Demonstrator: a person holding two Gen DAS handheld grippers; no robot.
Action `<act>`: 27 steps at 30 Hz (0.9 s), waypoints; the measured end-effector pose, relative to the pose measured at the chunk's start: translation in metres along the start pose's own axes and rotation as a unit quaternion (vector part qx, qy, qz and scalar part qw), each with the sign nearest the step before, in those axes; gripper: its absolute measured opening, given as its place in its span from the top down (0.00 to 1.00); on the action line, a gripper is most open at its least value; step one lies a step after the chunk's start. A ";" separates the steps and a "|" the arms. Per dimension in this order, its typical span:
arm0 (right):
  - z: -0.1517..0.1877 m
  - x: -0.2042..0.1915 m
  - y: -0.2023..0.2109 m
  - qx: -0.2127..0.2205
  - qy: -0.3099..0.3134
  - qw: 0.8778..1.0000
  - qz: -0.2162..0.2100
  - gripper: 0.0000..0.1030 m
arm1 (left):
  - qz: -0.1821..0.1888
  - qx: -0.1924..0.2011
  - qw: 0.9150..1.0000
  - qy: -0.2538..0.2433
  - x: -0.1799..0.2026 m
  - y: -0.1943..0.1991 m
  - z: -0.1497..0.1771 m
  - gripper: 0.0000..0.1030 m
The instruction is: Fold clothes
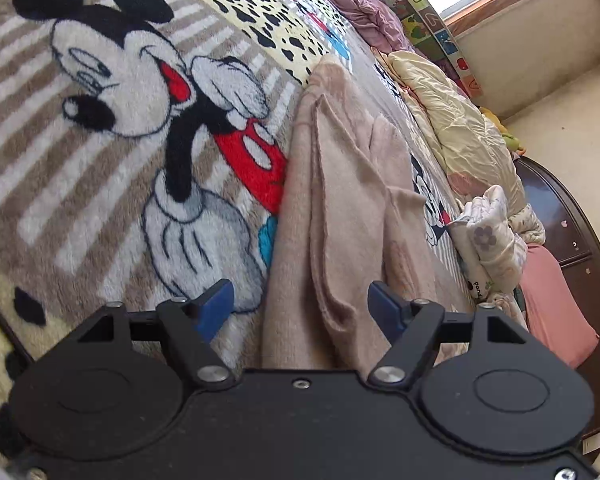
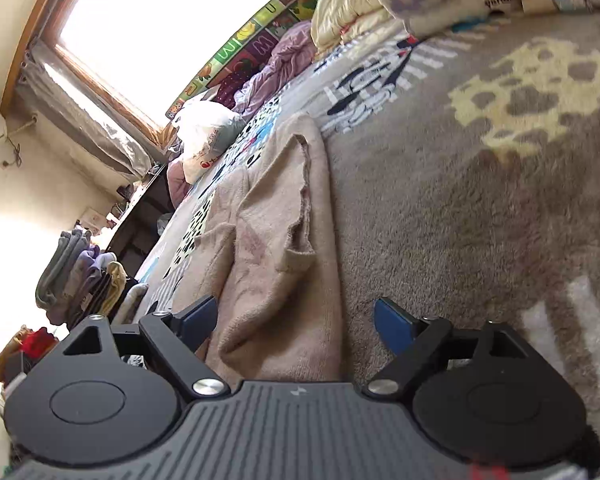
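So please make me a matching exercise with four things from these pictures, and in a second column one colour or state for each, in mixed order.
Column 1:
1. sweater
2. left gripper
3. quilt
4. Mickey's shorts

Column 2:
A. red
B. pale yellow, crumpled
C. open, fingers on either side of the garment's end
D. beige, lying lengthwise on the Mickey Mouse blanket

Pairs: 1-D, 2-C, 3-B, 4-A
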State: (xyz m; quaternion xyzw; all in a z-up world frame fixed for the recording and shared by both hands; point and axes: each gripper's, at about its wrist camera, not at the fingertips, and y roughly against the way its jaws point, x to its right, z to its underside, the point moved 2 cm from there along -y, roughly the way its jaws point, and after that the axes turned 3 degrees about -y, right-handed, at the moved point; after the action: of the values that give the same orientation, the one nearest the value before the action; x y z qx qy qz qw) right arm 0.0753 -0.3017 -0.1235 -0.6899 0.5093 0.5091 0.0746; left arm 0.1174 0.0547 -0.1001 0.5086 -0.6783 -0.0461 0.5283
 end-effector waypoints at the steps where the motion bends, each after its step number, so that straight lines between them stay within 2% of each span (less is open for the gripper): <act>1: 0.001 0.002 -0.005 -0.003 -0.009 1.000 -0.007 0.12 | -0.001 0.005 1.000 0.007 0.001 0.000 0.004 0.28; 4: 0.005 0.001 -0.016 -0.021 -0.036 0.999 -0.030 0.09 | 0.004 0.013 0.999 0.043 -0.001 0.001 0.013 0.29; 7: 0.010 -0.001 -0.021 -0.037 -0.060 0.997 -0.043 0.14 | 0.029 -0.003 0.996 0.080 -0.003 0.001 0.021 0.30; 11: 0.009 -0.001 -0.026 -0.039 -0.088 0.994 -0.044 0.26 | 0.025 0.004 0.996 0.083 0.002 -0.007 0.018 0.30; 12: 0.008 -0.001 -0.028 -0.039 -0.097 0.994 -0.044 0.27 | 0.022 0.005 0.997 0.074 0.005 -0.009 0.018 0.32; 13: 0.007 -0.001 -0.031 -0.039 -0.106 0.993 -0.044 0.27 | 0.019 0.006 0.997 0.071 0.004 -0.010 0.020 0.45; 14: 0.007 -0.002 -0.034 -0.040 -0.108 0.992 -0.042 0.27 | 0.017 0.007 0.997 0.069 0.003 -0.010 0.021 0.66; 16: 0.009 -0.008 -0.040 -0.049 -0.101 0.993 -0.034 0.52 | 0.012 0.009 0.998 0.064 0.001 -0.011 0.025 0.75; 17: 0.012 -0.006 -0.041 -0.048 -0.104 0.993 -0.033 0.73 | 0.019 0.011 0.997 0.068 -0.003 -0.010 0.026 0.77; 22: 0.023 -0.003 -0.026 -0.030 -0.115 0.992 -0.049 0.77 | 0.036 -0.001 0.995 0.091 -0.010 0.012 0.038 0.80; 24: 0.028 -0.010 -0.013 -0.040 -0.099 0.993 -0.045 0.77 | 0.012 -0.008 0.997 0.070 -0.014 0.012 0.048 0.77; 25: 0.032 -0.011 -0.009 -0.050 -0.089 0.994 -0.034 0.77 | 0.015 -0.009 0.997 0.072 -0.017 0.009 0.049 0.69; 27: 0.037 -0.007 -0.009 -0.069 -0.069 0.995 -0.011 0.74 | 0.028 -0.032 0.996 0.074 -0.017 0.007 0.038 0.65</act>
State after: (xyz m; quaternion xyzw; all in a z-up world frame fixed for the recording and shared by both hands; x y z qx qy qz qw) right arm 0.0596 -0.2703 -0.1389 -0.6624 0.4586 0.5885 0.0676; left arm 0.0830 0.0524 -0.1242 0.4745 -0.6491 -0.0150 0.5944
